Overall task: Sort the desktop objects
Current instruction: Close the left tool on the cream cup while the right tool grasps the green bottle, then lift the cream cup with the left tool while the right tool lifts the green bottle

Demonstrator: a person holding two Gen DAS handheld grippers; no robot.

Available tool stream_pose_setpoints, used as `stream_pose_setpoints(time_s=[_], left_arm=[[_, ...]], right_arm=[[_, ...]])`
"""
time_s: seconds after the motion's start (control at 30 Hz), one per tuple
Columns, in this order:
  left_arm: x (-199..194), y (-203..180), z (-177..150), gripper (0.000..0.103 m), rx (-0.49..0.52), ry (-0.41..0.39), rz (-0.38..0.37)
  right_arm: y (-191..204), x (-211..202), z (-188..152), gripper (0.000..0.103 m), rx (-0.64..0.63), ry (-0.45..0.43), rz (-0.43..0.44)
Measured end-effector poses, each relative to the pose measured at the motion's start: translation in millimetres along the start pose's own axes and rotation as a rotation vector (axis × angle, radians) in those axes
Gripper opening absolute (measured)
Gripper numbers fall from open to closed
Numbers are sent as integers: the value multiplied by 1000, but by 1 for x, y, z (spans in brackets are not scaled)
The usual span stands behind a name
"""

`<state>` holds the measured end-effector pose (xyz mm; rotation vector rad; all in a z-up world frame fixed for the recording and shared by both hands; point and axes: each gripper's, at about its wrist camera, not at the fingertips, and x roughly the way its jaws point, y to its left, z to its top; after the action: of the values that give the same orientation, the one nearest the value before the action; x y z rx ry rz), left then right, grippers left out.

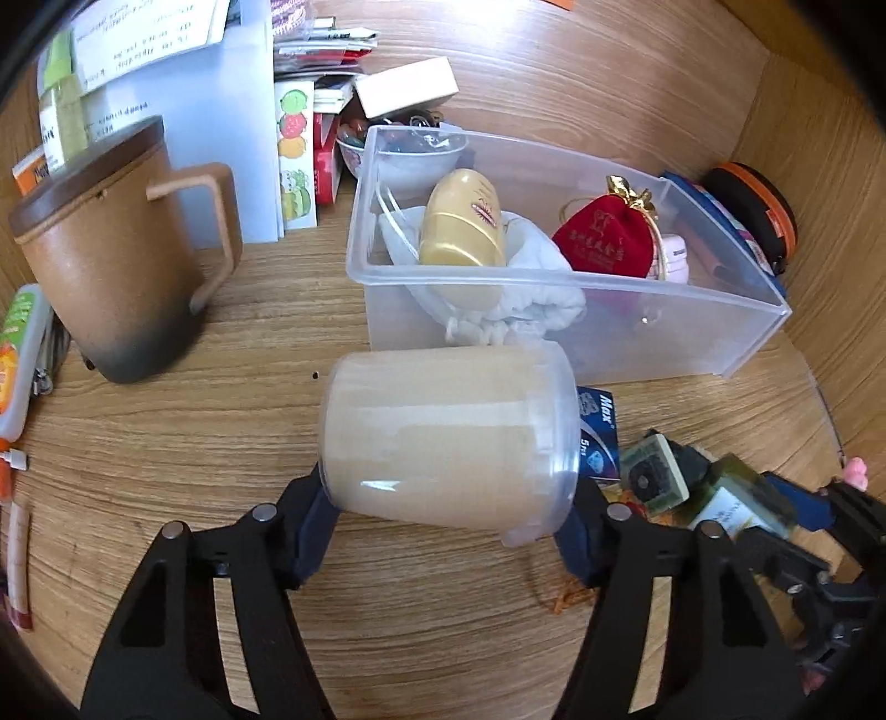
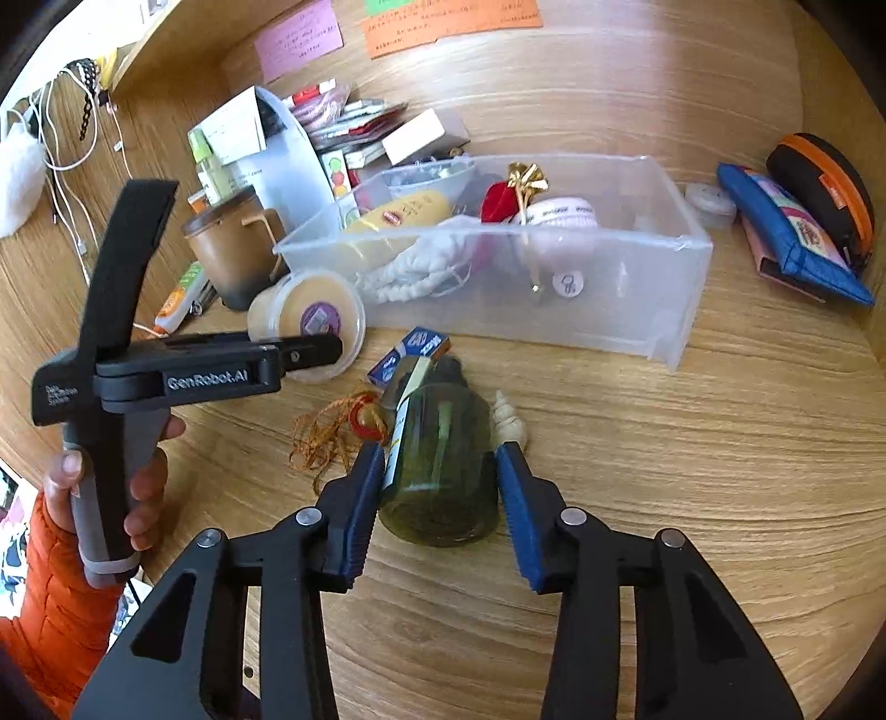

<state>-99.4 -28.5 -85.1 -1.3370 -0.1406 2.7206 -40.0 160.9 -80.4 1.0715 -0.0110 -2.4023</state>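
Tub (image 1: pixel 448 437), centre frame, pinched on its side in the left claw (image 1: pixel 451 518); green bottle (image 2: pixel 440 465) between the wide right claw (image 2: pixel 440 498): either round body could roll free short of the bin (image 1: pixel 554 288).

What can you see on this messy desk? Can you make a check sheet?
Surface: wooden desk, crowded.
Job's things: clear bin holds a gold bottle, red pouch and white cloth.
Clutter: brown mug, papers, blue pouch, orange string.
Grippers: left gripper grips a plastic tub; right gripper straddles a green bottle, grip uncertain.
Cables: white cables hang far left.
Surroundings: wooden walls, sticky notes.
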Motion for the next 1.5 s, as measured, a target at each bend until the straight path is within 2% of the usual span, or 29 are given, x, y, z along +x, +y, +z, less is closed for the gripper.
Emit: stream_pose_setpoints(time_s=[0.3,0.7,1.0,1.5], left_arm=[[-16,-7,0,65,16,-86,46],[-28,-2,-5,65,-7,-109,44],[-59,-5,-1,65,-3,-177,46],[-102,-8,14,65,27,-270,78]], right_arm=[[-9,-17,7,38,15,-46,-14],[-15,-33,24,38,16,-111,-27],[-15,-42,38,38,-15,-143,-62],[-17,-81,73,38,-45,-267,-92]])
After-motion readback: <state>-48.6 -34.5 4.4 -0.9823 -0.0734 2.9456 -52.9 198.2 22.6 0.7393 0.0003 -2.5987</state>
